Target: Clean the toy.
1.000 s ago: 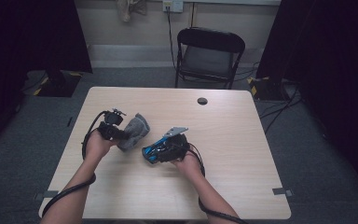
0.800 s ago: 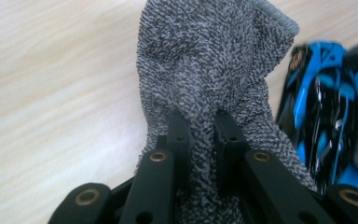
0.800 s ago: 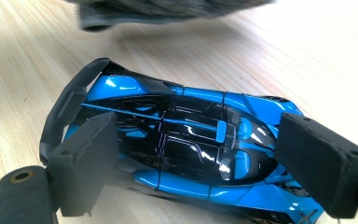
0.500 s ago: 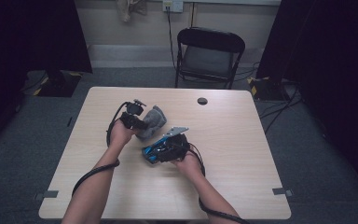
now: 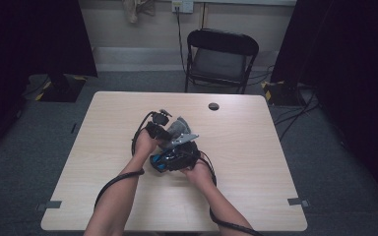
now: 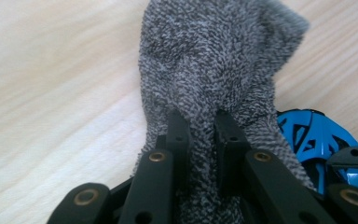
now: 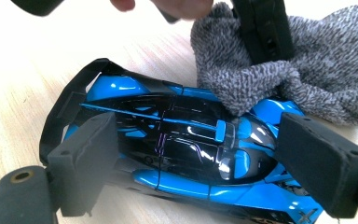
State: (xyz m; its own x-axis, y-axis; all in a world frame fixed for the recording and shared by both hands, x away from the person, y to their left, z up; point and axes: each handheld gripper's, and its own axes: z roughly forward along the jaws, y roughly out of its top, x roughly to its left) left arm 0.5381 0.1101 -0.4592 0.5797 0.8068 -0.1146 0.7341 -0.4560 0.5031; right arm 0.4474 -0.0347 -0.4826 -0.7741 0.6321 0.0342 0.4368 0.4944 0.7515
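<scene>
Your left gripper [image 5: 163, 129] has carried the cloth [image 6: 214, 70] (pinched tight) onto the car [image 7: 186, 154], which your right gripper [image 7: 205, 158] clamps mid-table [image 5: 256, 162], edges well apart.

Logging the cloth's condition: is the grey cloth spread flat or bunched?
Bunched: the grey terry cloth is gathered into folds between the left gripper's shut jaws, draping onto the blue toy car.

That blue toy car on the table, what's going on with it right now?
A person at the wooden table is wiping it. The right gripper has its jaws on either side of the blue toy car, holding it on the tabletop. The left gripper is shut on a grey cloth, and the cloth is touching one end of the car.
</scene>
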